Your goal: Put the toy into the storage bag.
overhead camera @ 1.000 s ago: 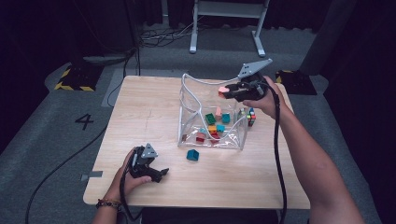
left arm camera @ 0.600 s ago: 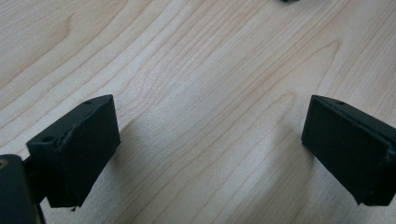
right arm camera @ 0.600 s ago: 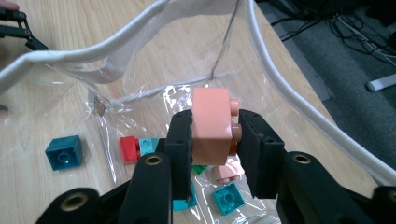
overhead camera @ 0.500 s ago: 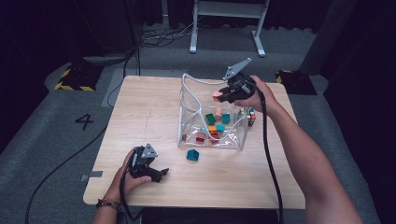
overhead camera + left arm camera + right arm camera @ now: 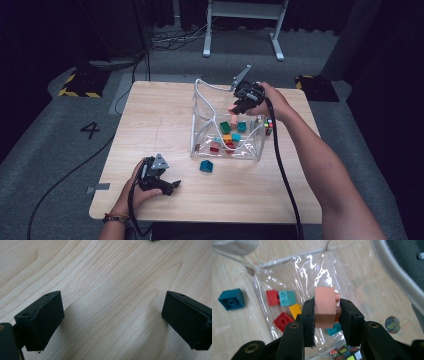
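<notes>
Your right gripper [image 5: 327, 315] has its jaws clamped on a salmon-pink plastic building brick [image 5: 325, 307], held above the open clear plastic bin [image 5: 200, 131]. Below it in the bin lie red, yellow and turquoise bricks [image 5: 287, 298]. A teal brick [image 5: 206, 166] sits on the wooden table [image 5: 150, 115] just outside. Your left gripper [image 5: 172, 186] rests near the table's front edge, jaws spread wide around nothing.

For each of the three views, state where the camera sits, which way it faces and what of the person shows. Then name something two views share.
High view: above, looking down on the table; both forearms show.
Left gripper view: on the left tool, facing bare wood between open jaws.
Right gripper view: on the right tool, facing down into the clear bag.
Shared: the pink brick, also in the high view.
</notes>
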